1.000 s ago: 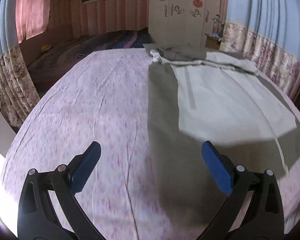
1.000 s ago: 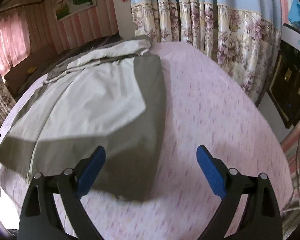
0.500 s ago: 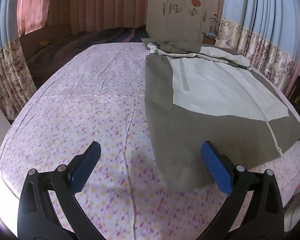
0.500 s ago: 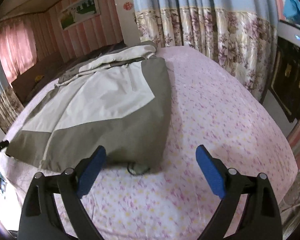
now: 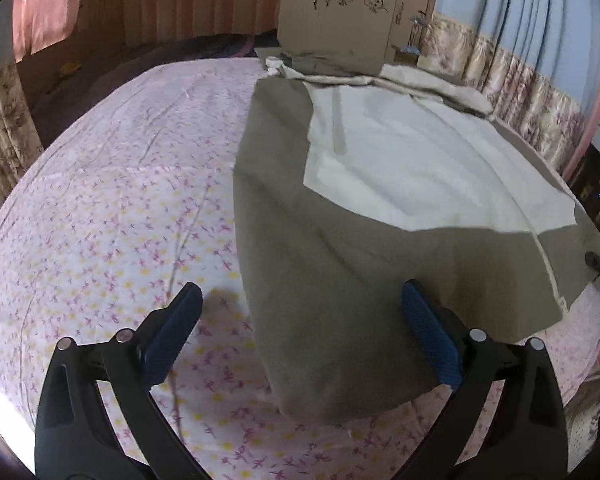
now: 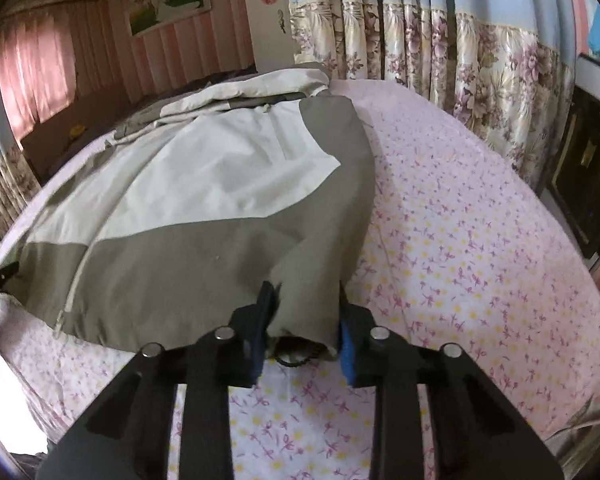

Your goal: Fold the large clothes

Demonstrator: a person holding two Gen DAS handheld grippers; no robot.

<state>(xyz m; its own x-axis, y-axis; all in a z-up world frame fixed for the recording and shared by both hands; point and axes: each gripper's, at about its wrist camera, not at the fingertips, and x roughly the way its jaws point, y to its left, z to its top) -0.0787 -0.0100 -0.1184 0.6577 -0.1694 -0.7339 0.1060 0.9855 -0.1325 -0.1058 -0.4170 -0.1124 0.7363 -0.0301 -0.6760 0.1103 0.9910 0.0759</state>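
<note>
A large olive and cream jacket (image 5: 340, 248) lies spread flat on a bed with a pink flowered sheet (image 5: 112, 220). My left gripper (image 5: 304, 328) is open, its blue pads straddling the jacket's near left hem corner, just above the sheet. In the right wrist view the jacket (image 6: 204, 216) fills the left half. My right gripper (image 6: 304, 320) has closed in on the jacket's near right hem corner, the olive fabric bunched between its blue pads.
Flowered curtains (image 6: 440, 48) hang at the bed's right side. A cream wardrobe (image 5: 340, 4) stands beyond the bed's far end. A dark appliance (image 6: 580, 168) stands at the right. The bed's near edge (image 5: 4, 412) drops off at lower left.
Both grippers have moved in toward the jacket's near hem. The right gripper has closed from wide open onto the hem corner. The left gripper stays open.
</note>
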